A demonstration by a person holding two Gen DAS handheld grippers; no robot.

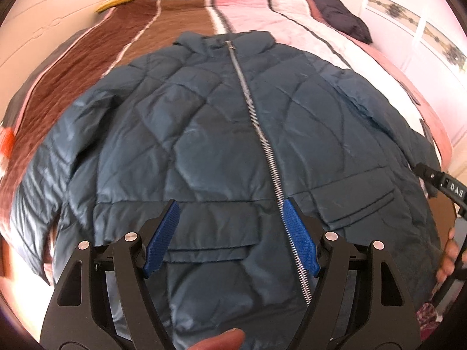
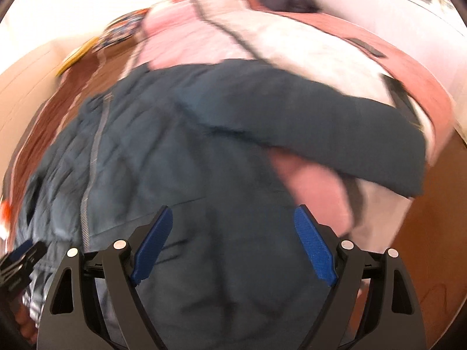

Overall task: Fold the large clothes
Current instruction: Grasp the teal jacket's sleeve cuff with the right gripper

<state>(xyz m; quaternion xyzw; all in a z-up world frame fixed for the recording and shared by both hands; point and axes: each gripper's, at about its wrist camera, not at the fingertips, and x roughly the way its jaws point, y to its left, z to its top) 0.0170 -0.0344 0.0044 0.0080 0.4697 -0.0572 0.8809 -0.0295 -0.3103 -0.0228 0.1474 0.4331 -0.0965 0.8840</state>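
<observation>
Left wrist view: jacket (image 1: 221, 134) lies flat beyond left gripper (image 1: 230, 207); both grippers' jaws spread, holding nothing.

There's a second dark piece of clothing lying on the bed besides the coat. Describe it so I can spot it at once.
Start at the bed, covered by a brown and pink blanket, with the big blue quilted coat spread across the middle. Look past the coat's collar to the far right edge of the pink side: the small dark bundle lies there, bunched up, not spread flat, with no zip showing.

Bright daylight, fisheye-warped edges; right wrist view (motion-blurred) smeared.
</observation>
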